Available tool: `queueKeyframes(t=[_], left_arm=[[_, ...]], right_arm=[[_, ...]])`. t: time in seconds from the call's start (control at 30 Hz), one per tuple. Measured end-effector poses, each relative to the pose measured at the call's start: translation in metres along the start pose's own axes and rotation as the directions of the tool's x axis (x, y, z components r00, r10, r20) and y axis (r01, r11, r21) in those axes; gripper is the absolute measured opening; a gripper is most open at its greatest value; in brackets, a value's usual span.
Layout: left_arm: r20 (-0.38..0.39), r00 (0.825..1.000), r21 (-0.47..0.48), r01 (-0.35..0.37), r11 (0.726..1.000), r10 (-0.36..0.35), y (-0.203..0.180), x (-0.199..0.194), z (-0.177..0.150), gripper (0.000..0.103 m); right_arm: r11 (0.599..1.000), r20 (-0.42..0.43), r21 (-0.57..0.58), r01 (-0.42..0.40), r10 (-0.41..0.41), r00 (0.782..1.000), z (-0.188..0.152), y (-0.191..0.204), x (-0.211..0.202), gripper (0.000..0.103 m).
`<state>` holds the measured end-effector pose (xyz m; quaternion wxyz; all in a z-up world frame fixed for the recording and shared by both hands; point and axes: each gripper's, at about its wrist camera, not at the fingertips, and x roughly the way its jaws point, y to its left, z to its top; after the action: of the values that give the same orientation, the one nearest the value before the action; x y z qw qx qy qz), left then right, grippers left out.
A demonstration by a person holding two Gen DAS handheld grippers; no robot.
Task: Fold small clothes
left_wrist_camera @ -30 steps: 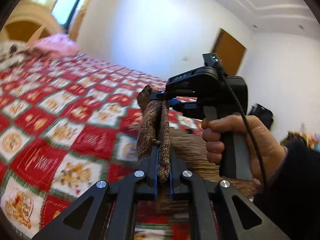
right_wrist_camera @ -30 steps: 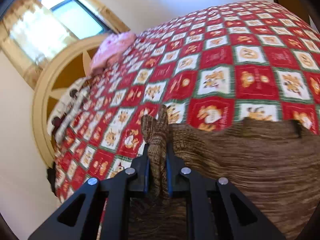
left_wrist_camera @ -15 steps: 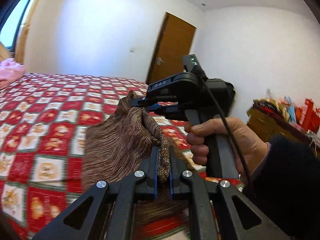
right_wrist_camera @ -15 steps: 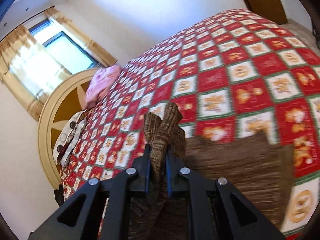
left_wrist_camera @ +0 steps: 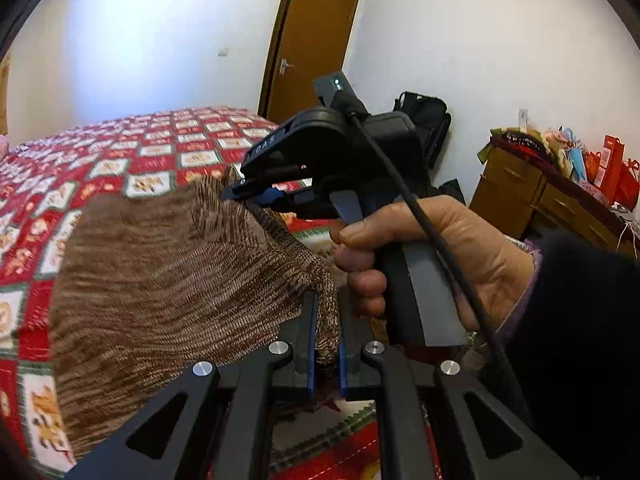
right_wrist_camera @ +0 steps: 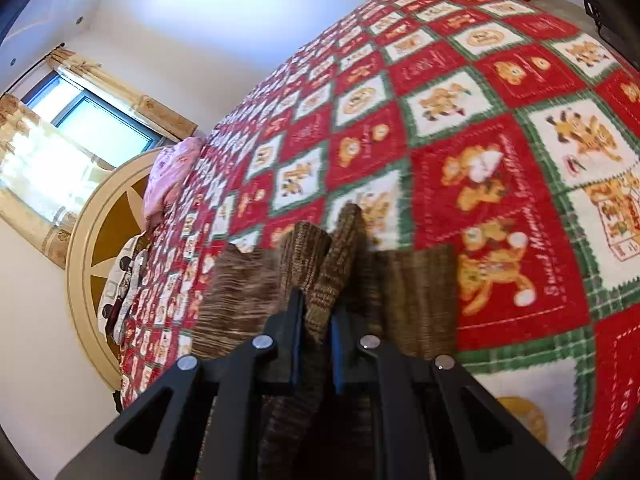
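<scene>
I see both grippers clamped on the brown knit garment (left_wrist_camera: 168,272): left gripper (left_wrist_camera: 326,344) and right gripper (right_wrist_camera: 316,332) each pinch a corner. Since a second ago they've swept it across the bed (right_wrist_camera: 480,128). Fold mid-carry; lay-down looks next.

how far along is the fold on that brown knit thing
Mid-fold. Done: both grippers have picked it up. The left gripper and right gripper are each shut on a bunched part of the brown knit garment, which is held over the red patterned bedspread. Left: laying it down, flattening it and releasing. No finished, flat fold shows yet.
</scene>
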<state>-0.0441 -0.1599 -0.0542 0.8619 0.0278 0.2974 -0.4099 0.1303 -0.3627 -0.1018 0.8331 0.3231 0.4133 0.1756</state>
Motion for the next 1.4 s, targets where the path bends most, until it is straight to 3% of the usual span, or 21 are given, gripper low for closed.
queueKeyframes(t=[0.37,0.47,0.5,0.53,0.6,0.63,0.7,0.77,0.83,0.9,0.97,1.03,1.07,1.1,1.13,1.23,1.33,1.4], left_arm=[[-0.074,0.997,0.035,-0.001,0.999,0.003,-0.005,0.004,-0.006,0.008],[-0.101,0.995,0.072,-0.007,0.997,0.014,-0.003,-0.014,-0.001,0.011],[-0.115,0.993,0.069,0.002,0.998,0.006,0.0,-0.021,-0.001,0.012],[-0.127,0.992,0.063,0.001,0.998,0.007,0.005,-0.029,-0.001,0.017],[-0.138,0.99,0.046,-0.027,0.999,0.034,0.018,-0.045,-0.005,0.038],[-0.131,0.99,0.025,-0.047,0.999,0.05,0.028,-0.056,-0.008,0.054],[-0.093,0.994,-0.024,-0.062,0.998,0.059,0.046,-0.076,-0.015,0.058],[-0.08,0.993,-0.058,-0.086,0.995,0.081,0.059,-0.089,-0.019,0.058],[-0.077,0.988,-0.08,-0.138,0.987,0.131,0.072,-0.102,-0.025,0.058],[-0.069,0.981,-0.095,-0.185,0.978,0.179,0.08,-0.112,-0.027,0.058],[-0.059,0.978,-0.11,-0.204,0.973,0.199,0.087,-0.12,-0.029,0.058],[-0.064,0.971,-0.128,-0.236,0.963,0.23,0.095,-0.124,-0.031,0.058],[-0.071,0.967,-0.137,-0.251,0.958,0.243,0.099,-0.124,-0.032,0.058],[-0.074,0.966,-0.146,-0.255,0.956,0.247,0.103,-0.126,-0.033,0.058],[-0.075,0.966,-0.158,-0.255,0.954,0.246,0.106,-0.128,-0.035,0.058],[-0.082,0.968,-0.203,-0.248,0.947,0.236,0.115,-0.13,-0.038,0.058],[-0.094,0.965,-0.237,-0.262,0.936,0.246,0.124,-0.133,-0.036,0.058],[-0.096,0.964,-0.249,-0.264,0.932,0.247,0.13,-0.136,-0.035,0.058]], right_arm=[[0.998,0.006,-0.005,0.067,-0.067,0.998,-0.004,-0.014,0.001,0.014],[0.972,0.054,-0.055,0.228,-0.225,0.973,-0.005,-0.005,-0.018,0.022],[0.947,0.099,-0.089,0.307,-0.299,0.949,-0.007,0.004,-0.033,0.022],[0.938,0.126,-0.112,0.328,-0.314,0.941,-0.011,0.011,-0.045,0.022],[0.934,0.163,-0.152,0.323,-0.298,0.94,-0.023,0.028,-0.073,0.027],[0.933,0.17,-0.166,0.32,-0.292,0.941,-0.031,0.035,-0.083,0.031],[0.929,0.183,-0.2,0.312,-0.277,0.943,-0.053,0.051,-0.102,0.057],[0.919,0.19,-0.235,0.315,-0.275,0.943,-0.076,0.063,-0.114,0.059],[0.896,0.204,-0.267,0.354,-0.307,0.93,-0.1,0.074,-0.116,0.056],[0.868,0.206,-0.297,0.398,-0.349,0.914,-0.121,0.084,-0.109,0.043],[0.866,0.182,-0.312,0.391,-0.349,0.919,-0.142,0.088,-0.101,0.043],[0.854,0.184,-0.314,0.415,-0.374,0.909,-0.155,0.091,-0.095,0.042],[0.85,0.178,-0.324,0.414,-0.375,0.91,-0.16,0.092,-0.092,0.036],[0.855,0.159,-0.333,0.398,-0.366,0.917,-0.163,0.094,-0.088,0.025],[0.858,0.141,-0.341,0.383,-0.357,0.924,-0.165,0.096,-0.085,0.022],[0.834,0.123,-0.398,0.382,-0.364,0.923,-0.17,0.106,-0.073,0.019],[0.789,0.08,-0.437,0.432,-0.444,0.892,-0.174,0.099,-0.056,0.014],[0.799,0.051,-0.404,0.445,-0.466,0.883,-0.172,0.083,-0.056,0.003]])
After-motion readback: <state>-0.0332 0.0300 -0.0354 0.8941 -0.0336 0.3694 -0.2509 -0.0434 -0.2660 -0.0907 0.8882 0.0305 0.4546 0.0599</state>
